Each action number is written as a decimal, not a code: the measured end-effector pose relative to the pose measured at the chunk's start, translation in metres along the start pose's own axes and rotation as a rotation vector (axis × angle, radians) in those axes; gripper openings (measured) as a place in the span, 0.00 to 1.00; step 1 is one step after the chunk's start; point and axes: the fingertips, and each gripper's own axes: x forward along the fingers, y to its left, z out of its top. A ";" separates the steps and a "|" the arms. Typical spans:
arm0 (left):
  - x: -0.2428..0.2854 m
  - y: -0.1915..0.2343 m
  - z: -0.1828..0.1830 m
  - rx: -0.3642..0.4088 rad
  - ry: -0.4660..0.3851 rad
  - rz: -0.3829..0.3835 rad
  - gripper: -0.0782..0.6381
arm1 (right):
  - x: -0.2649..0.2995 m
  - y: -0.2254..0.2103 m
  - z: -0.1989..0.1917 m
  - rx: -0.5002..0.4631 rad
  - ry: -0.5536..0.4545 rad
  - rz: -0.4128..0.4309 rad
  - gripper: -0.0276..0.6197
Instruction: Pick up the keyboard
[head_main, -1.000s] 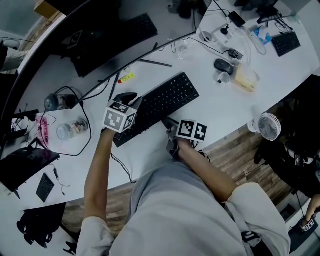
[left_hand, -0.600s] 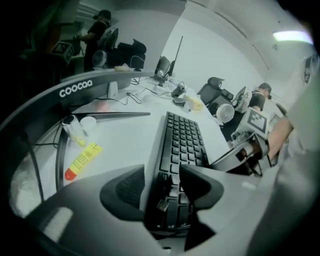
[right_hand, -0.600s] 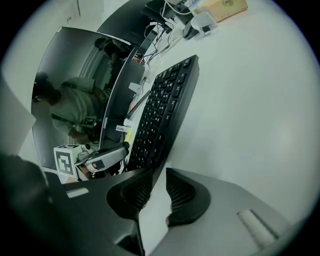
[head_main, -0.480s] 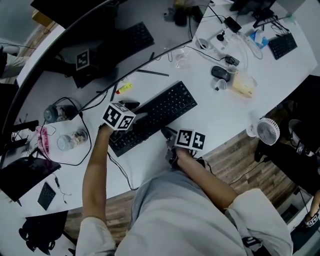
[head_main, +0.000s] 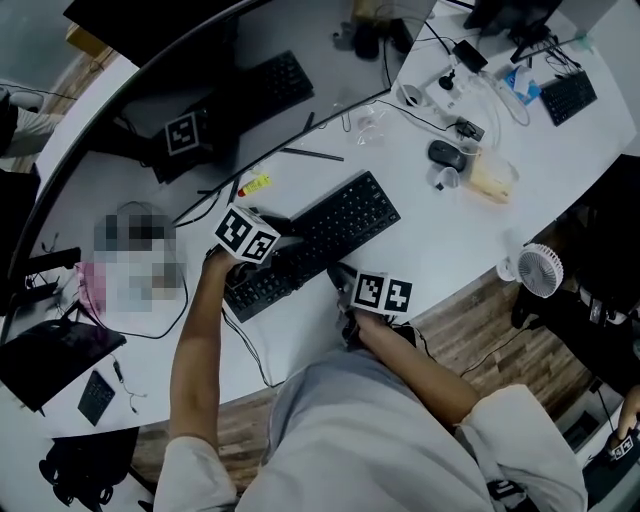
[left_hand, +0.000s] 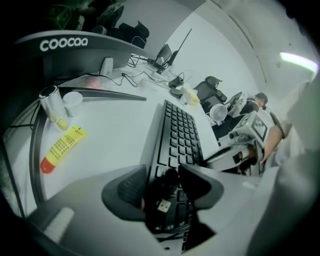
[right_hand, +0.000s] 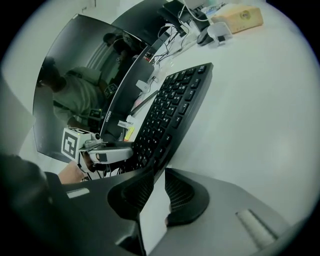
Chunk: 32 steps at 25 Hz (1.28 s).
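Observation:
A black keyboard (head_main: 345, 215) lies slantwise on the white desk (head_main: 450, 235), in front of the person. My left gripper (head_main: 284, 250) is at its left part. In the left gripper view the keyboard (left_hand: 180, 130) runs between the jaws, and the left gripper (left_hand: 162, 186) is shut on it; a USB plug (left_hand: 162, 205) lies in the gap. My right gripper (head_main: 341, 272) is at the keyboard's near edge. In the right gripper view the thin edge of the keyboard (right_hand: 175, 100) enters the tips of the right gripper (right_hand: 157, 190), which is shut on it.
A curved monitor (right_hand: 75, 85) stands behind, with a second keyboard (head_main: 265, 80) beyond it. A yellow tube (head_main: 255, 184) and a black rod (head_main: 310, 153) lie behind the keyboard. To the right are a mouse (head_main: 445, 152), cables and a small fan (head_main: 540, 268) at the desk's edge.
The left gripper's cube has shifted a little toward the monitor side over the keyboard. The keyboard and the right gripper have hardly moved. The head view itself has drifted.

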 end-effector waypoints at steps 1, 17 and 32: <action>0.000 0.001 0.000 -0.007 -0.001 0.004 0.11 | 0.001 0.001 0.000 -0.003 -0.001 0.000 0.15; -0.005 -0.018 0.002 -0.026 0.019 -0.108 0.11 | -0.004 -0.001 -0.002 -0.012 -0.009 0.027 0.10; -0.004 -0.080 0.005 -0.108 0.029 -0.433 0.11 | 0.001 -0.003 -0.005 0.008 -0.002 0.044 0.07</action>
